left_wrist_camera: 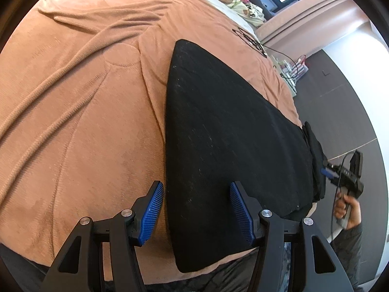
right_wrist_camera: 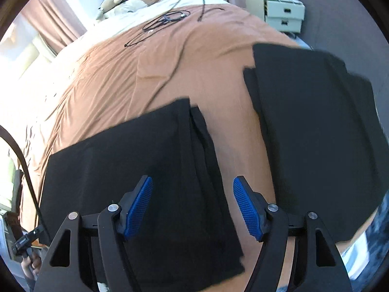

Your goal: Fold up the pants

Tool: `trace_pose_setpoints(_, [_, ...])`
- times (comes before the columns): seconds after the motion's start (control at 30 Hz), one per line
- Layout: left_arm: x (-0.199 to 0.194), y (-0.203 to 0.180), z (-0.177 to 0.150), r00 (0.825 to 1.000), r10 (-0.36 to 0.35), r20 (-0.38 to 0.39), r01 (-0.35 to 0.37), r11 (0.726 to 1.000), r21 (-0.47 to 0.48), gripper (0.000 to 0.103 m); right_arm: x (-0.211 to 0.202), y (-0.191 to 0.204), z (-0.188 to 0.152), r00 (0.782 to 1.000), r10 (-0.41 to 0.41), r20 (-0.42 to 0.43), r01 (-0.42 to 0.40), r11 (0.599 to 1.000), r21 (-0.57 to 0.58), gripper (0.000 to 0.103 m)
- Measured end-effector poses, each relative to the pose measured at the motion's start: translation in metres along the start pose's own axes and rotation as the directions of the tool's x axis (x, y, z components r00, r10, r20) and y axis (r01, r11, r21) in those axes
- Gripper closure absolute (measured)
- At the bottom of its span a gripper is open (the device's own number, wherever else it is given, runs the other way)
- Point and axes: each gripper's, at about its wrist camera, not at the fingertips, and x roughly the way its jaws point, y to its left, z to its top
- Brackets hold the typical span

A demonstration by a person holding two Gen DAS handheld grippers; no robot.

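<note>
Pants: black pants [left_wrist_camera: 233, 131] lie flat on the brown bedspread [left_wrist_camera: 80, 102], spread as a long panel toward the bed's near edge; in the right wrist view their folded end [right_wrist_camera: 145, 170] shows layered edges along its right side.
Second dark cloth: another black piece [right_wrist_camera: 316, 133] lies to the right, apart from the pants, with bare bedspread between them; whether it is a separate garment is hard to tell in the blurred view.
Left gripper: the left gripper [left_wrist_camera: 197, 209] tilts down over the pants, its blue pads [left_wrist_camera: 153, 211] spread apart, one over bedspread and one over the black cloth, pressing on nothing.
Right gripper: the right gripper [right_wrist_camera: 193, 206] angles down above the folded end, released, blue pads [right_wrist_camera: 138, 209] wide with nothing clamped.
Right hand: seen from the left wrist view, the hand [left_wrist_camera: 345, 209] wraps the tool's grip past the bed edge, its fingers at the edge of the black cloth.
Far bed: cables [right_wrist_camera: 167, 19] and a stuffed toy [right_wrist_camera: 111, 2].
</note>
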Motion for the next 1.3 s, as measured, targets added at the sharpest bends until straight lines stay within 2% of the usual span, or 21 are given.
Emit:
trace_pose_setpoints(0.17, [0.000, 0.003, -0.007, 1.000, -0.019, -0.011, 0.019, 1.000, -0.010, 0.045, -0.008, -0.011, -0.034, 0.999, 0.034, 0.013, -0.035, 0.999, 0.028, 0.035])
trace_pose_setpoints(0.2, [0.001, 0.003, -0.008, 1.000, -0.023, -0.013, 0.023, 1.000, -0.011, 0.047, -0.009, -0.017, -0.031, 0.999, 0.040, 0.012, -0.040, 0.999, 0.032, 0.035])
trace_pose_setpoints(0.27, [0.003, 0.004, -0.011, 0.999, -0.036, -0.020, 0.036, 0.999, -0.015, 0.062, -0.011, -0.022, -0.036, 0.999, 0.037, 0.016, -0.038, 0.999, 0.035, 0.035])
trace_pose_setpoints(0.3, [0.004, 0.003, -0.013, 0.999, -0.038, -0.018, 0.038, 0.999, -0.012, 0.066, -0.013, -0.023, -0.041, 0.999, 0.034, 0.021, -0.035, 0.999, 0.040, 0.035])
trace_pose_setpoints(0.33, [0.004, 0.003, -0.014, 0.999, -0.043, -0.013, 0.043, 0.999, -0.009, 0.076, -0.015, -0.026, -0.045, 0.999, 0.037, 0.026, -0.039, 0.998, 0.056, 0.035])
trace_pose_setpoints(0.47, [-0.005, 0.002, -0.014, 0.998, -0.064, 0.023, 0.064, 0.998, -0.011, 0.089, -0.022, -0.034, -0.056, 0.998, 0.054, 0.041, -0.058, 0.991, 0.118, 0.035])
trace_pose_setpoints(0.57, [-0.010, 0.004, -0.013, 0.997, -0.065, 0.041, 0.065, 0.998, -0.015, 0.091, -0.028, -0.033, -0.061, 0.995, 0.081, 0.052, -0.087, 0.986, 0.139, 0.035])
trace_pose_setpoints(0.7, [-0.009, 0.023, -0.014, 0.996, -0.082, 0.044, 0.086, 0.992, -0.088, 0.091, -0.032, -0.022, -0.066, 0.993, 0.095, 0.065, -0.102, 0.988, 0.118, 0.035])
trace_pose_setpoints(0.8, [-0.005, 0.033, -0.018, 0.995, -0.087, 0.040, 0.091, 0.989, -0.120, 0.091, -0.026, -0.017, -0.067, 0.995, 0.081, 0.060, -0.087, 0.992, 0.089, 0.035])
trace_pose_setpoints(1.03, [-0.007, 0.032, -0.017, 0.995, -0.089, 0.039, 0.093, 0.989, -0.116, 0.090, 0.004, -0.017, -0.060, 1.000, 0.016, 0.006, -0.017, 0.998, 0.067, 0.037])
trace_pose_setpoints(1.07, [-0.009, 0.030, -0.017, 0.995, -0.087, 0.038, 0.090, 0.990, -0.105, 0.087, 0.005, -0.015, -0.060, 1.000, 0.004, 0.002, -0.004, 0.999, 0.054, 0.057])
trace_pose_setpoints(1.1, [-0.010, 0.029, -0.017, 0.996, -0.079, 0.038, 0.082, 0.992, -0.100, 0.086, 0.005, -0.013, -0.059, 1.000, -0.009, -0.005, 0.009, 0.999, 0.043, 0.071])
trace_pose_setpoints(1.13, [-0.011, 0.027, -0.015, 0.997, -0.066, 0.036, 0.069, 0.993, -0.096, 0.083, 0.003, -0.013, -0.057, 0.999, -0.034, 0.001, 0.034, 0.999, 0.033, 0.090])
trace_pose_setpoints(1.2, [-0.014, 0.025, -0.014, 0.998, -0.053, 0.034, 0.056, 0.994, -0.089, 0.077, -0.004, -0.012, -0.055, 0.999, -0.034, 0.024, 0.033, 0.999, 0.024, 0.099])
trace_pose_setpoints(1.27, [-0.015, 0.024, -0.013, 0.998, -0.043, 0.034, 0.046, 0.995, -0.087, 0.064, -0.014, -0.013, -0.050, 0.998, -0.044, 0.051, 0.043, 0.999, 0.018, 0.101])
trace_pose_setpoints(1.3, [-0.016, 0.024, -0.013, 0.999, -0.039, 0.036, 0.042, 0.995, -0.086, 0.061, -0.018, -0.012, -0.049, 0.997, -0.046, 0.062, 0.045, 0.999, 0.016, 0.101])
